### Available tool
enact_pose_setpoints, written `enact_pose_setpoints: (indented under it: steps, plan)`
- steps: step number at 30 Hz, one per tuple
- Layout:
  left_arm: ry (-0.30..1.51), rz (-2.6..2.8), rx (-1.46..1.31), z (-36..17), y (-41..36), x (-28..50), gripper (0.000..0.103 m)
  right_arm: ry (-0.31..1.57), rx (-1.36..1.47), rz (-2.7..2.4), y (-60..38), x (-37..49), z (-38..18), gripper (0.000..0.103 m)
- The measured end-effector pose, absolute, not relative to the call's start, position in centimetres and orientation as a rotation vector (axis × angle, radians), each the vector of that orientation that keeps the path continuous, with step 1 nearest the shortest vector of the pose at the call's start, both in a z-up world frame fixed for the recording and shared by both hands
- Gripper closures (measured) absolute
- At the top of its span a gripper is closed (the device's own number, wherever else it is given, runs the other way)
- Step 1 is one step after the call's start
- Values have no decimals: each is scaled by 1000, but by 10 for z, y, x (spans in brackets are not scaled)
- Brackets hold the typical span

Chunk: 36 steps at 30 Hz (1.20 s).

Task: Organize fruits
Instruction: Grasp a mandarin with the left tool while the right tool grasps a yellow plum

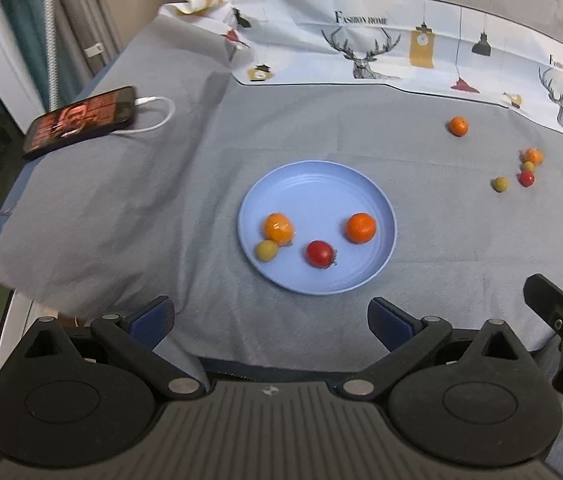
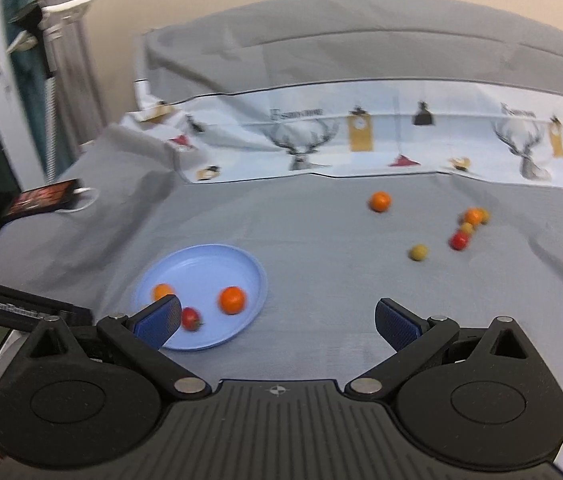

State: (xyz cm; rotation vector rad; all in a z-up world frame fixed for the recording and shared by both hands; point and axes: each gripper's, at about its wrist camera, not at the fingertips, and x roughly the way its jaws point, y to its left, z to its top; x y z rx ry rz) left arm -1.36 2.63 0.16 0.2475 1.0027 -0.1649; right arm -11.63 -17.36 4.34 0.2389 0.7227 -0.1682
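- Left tool [image 1: 271,320]: blue pads spread wide, nothing between them, touching nothing; it hovers over the grey cloth just short of the blue plate [image 1: 377,276].
- Right tool [image 2: 277,320]: pads equally wide apart, empty, above bare cloth to the right of the plate [image 2: 201,258]; its left pad overlaps the plate's near edge in the picture.
- On the plate, left view: orange fruit [image 1: 360,227], wrapped orange fruit [image 1: 278,228] touching a yellow-green fruit [image 1: 266,250], and a red tomato [image 1: 320,253].
- Loose on the cloth, well apart from the plate: one orange fruit [image 1: 458,126], a lone yellow-green fruit [image 1: 500,184], and a tight cluster of orange [image 1: 532,156], yellow-green and red fruit [image 1: 526,178].
- Left view only: the yellow-green fruit on the plate, a lit phone [image 1: 81,120] with white cable, sharp; the right tool's body at the right edge.
- Right view only: blurred; grey bedding heaped behind the deer-print sheet [image 2: 361,136].
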Motion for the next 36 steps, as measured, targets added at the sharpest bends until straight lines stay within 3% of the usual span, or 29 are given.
enact_pose_setpoints:
  steps: [16, 26, 31, 34, 35, 36]
  plan:
    - [1059, -306, 308, -34, -156, 115, 0, 720, 321, -637, -353, -73, -48, 1]
    - [1067, -376, 370, -125, -297, 228, 0, 780, 373, -669, -480, 32, -124, 1]
    - [1082, -404, 390, -161, -339, 266, 0, 872, 452, -612, -500, 76, -167, 1]
    - [1102, -395, 412, -179, -357, 282, 0, 880, 357, -625, -492, 95, -175, 1]
    - [1113, -398, 417, -184, -361, 287, 0, 900, 335, -626, -489, 100, -176, 1]
    - [1120, -402, 415, -187, -364, 290, 8, 909, 313, -646, -486, 103, -177, 11]
